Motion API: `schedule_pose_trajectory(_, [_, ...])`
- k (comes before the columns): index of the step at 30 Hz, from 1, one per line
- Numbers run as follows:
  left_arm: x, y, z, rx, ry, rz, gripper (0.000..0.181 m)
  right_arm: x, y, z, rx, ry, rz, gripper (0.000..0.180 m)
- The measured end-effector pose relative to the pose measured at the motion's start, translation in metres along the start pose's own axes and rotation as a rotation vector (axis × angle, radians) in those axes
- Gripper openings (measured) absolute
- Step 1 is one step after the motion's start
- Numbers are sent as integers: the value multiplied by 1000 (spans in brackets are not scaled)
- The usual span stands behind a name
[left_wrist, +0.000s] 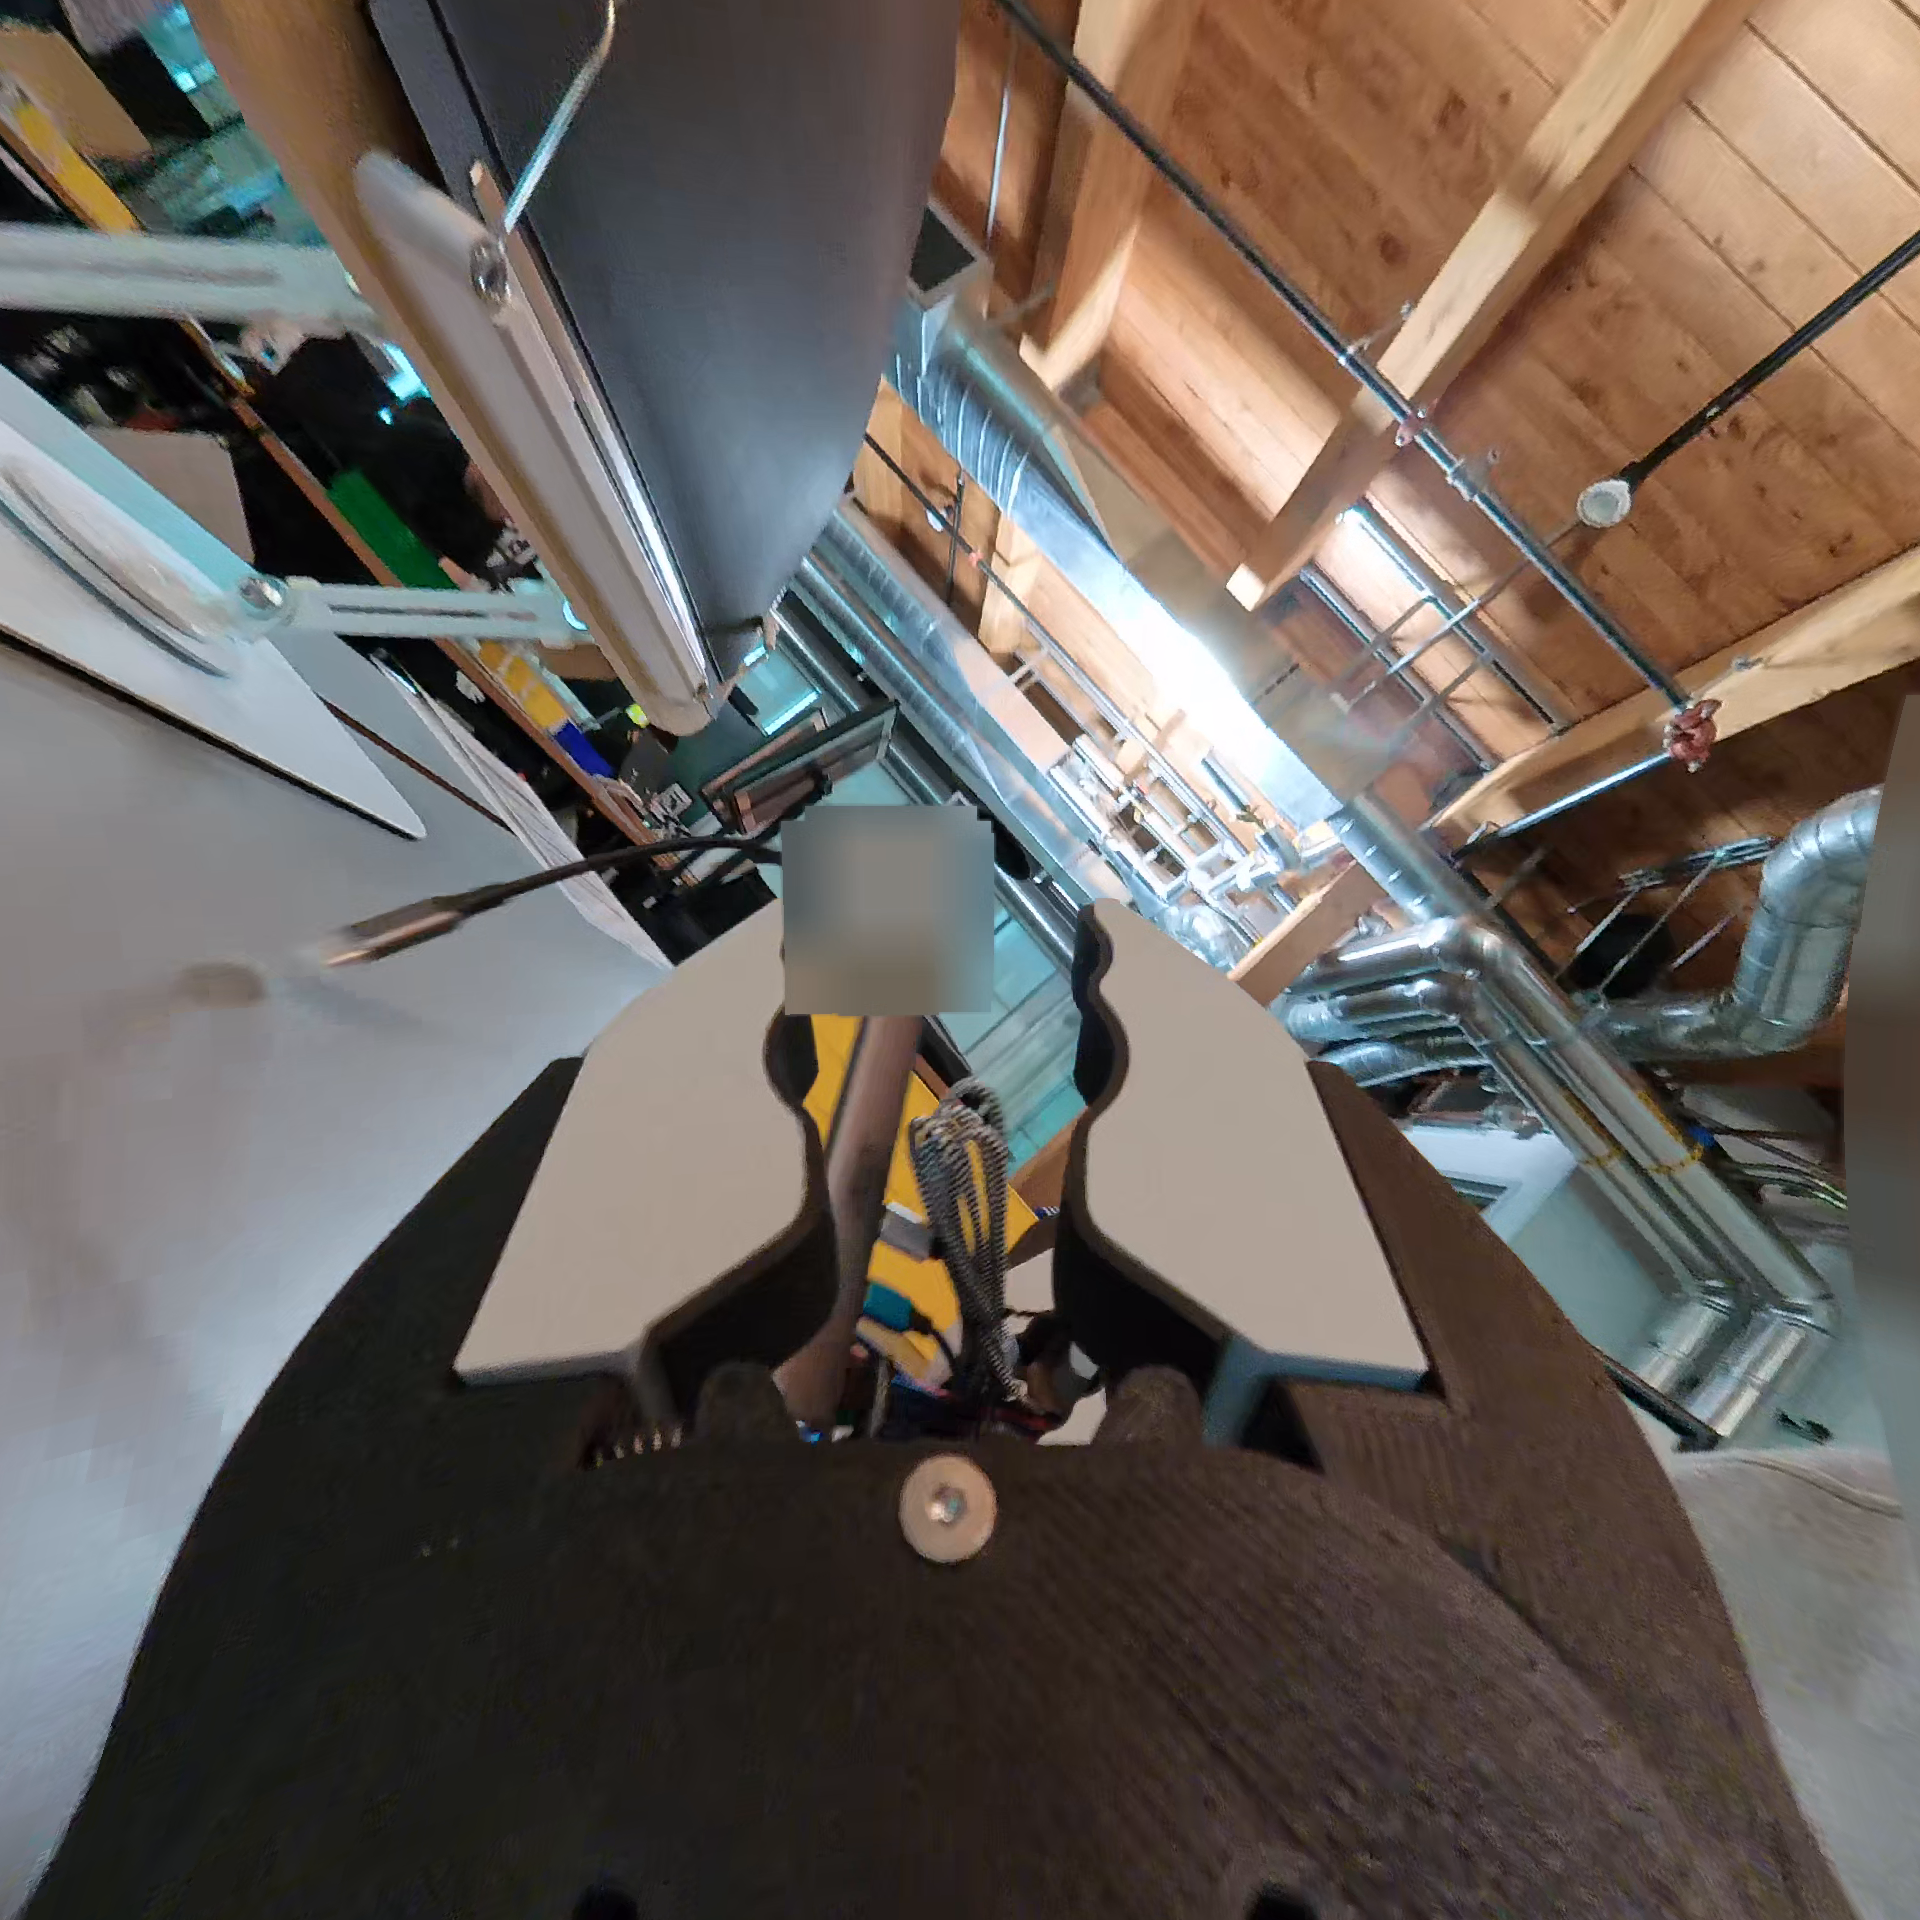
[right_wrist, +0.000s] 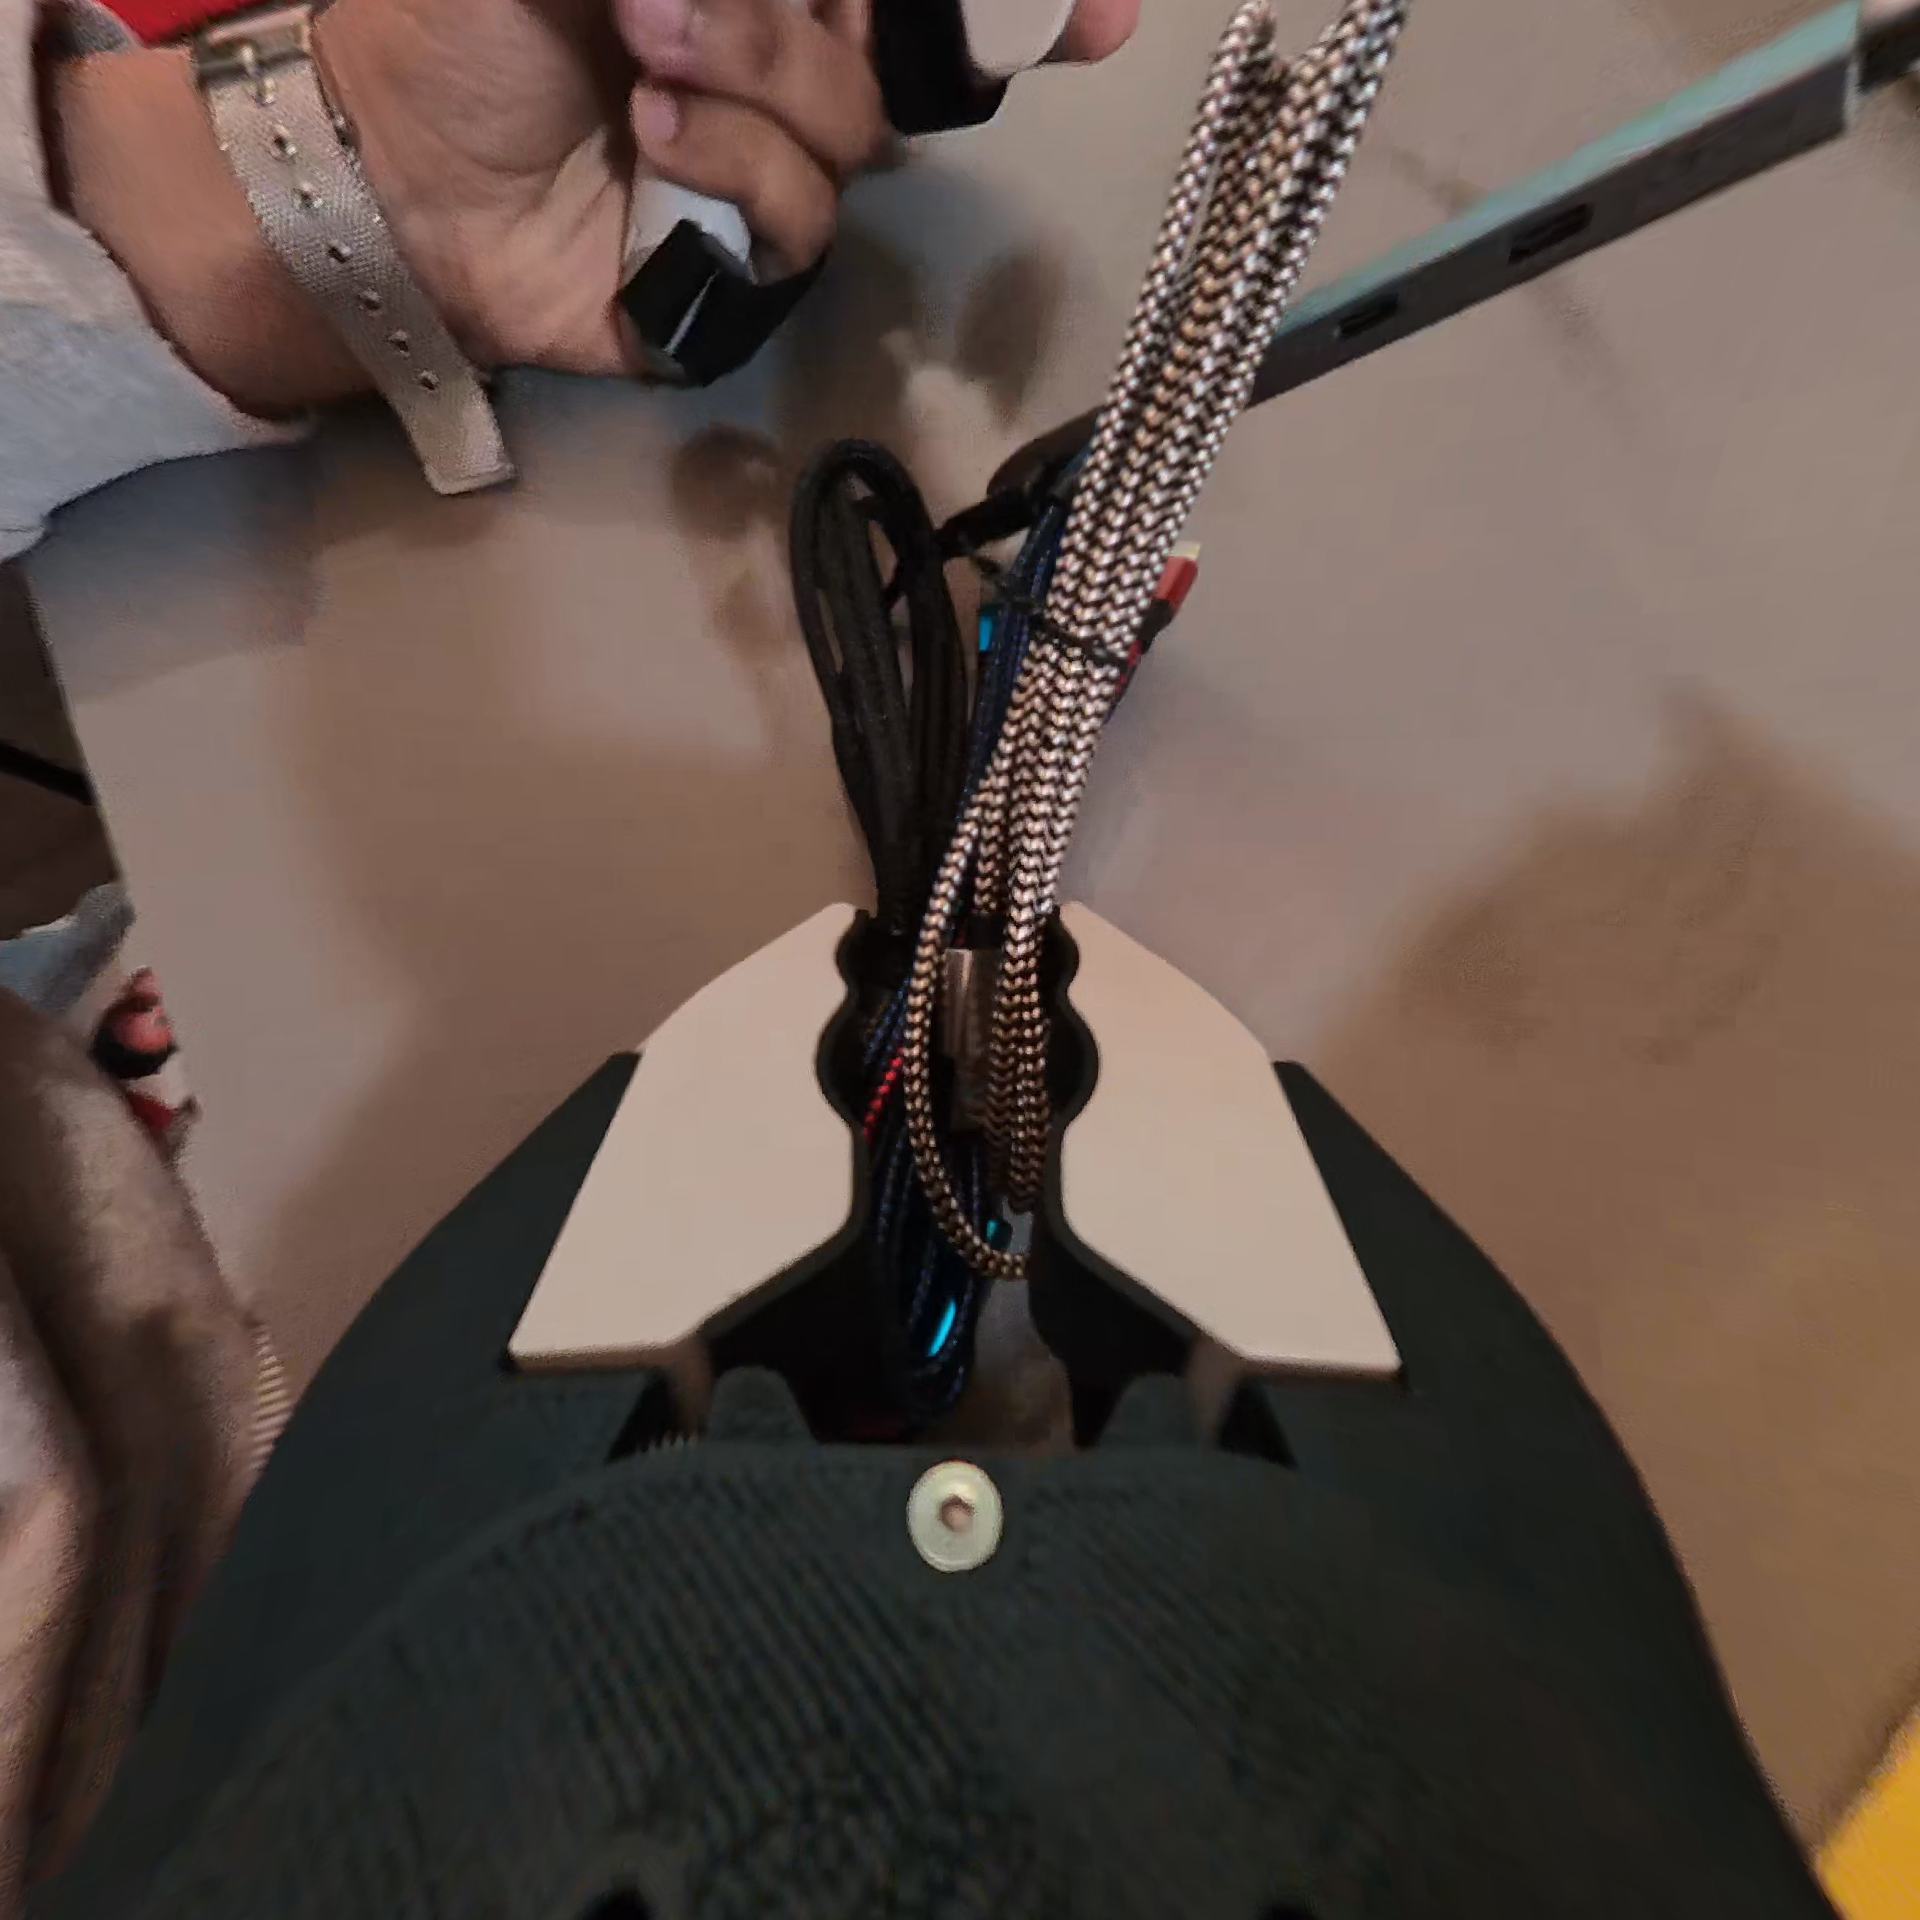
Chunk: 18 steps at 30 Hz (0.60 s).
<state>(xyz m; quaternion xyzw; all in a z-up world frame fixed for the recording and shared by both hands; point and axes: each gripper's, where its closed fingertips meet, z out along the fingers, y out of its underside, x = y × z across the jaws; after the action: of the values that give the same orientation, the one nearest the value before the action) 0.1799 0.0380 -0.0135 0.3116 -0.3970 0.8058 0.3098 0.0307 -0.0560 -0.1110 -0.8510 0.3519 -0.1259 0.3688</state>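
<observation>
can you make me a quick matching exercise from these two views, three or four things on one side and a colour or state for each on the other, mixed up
Things:
1. right gripper
2. left gripper
3. watch strap
4. slim hub

States or colours:
A. beige, on a wrist
B. dark teal bar, reaching to the upper right
C. open, pointing up at the wooden ceiling
D. shut on the bundle of braided cables

Pairs: 1-D, 2-C, 3-A, 4-B

You're getting glare from the ceiling light (left_wrist: 1236, 675) at centre right; fisheye edges are bending, and motion blur is smearing both views.
</observation>
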Motion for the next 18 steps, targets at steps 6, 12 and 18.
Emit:
schedule_pose_trajectory(6, [-2, -10, -5, 49, 5, -11, 48, 24, -46, -57, 215, 111, 27, 29])
schedule_pose_trajectory(12, [-2, -4, -1, 5, 14, -29, 48, 50, -84, -166, 387, 304, 19, 29])
schedule_pose_trajectory(18, [-3, -3, -1, 1, 17, -47, 49, 113, -36, -252, 318, 658, 73, 29])
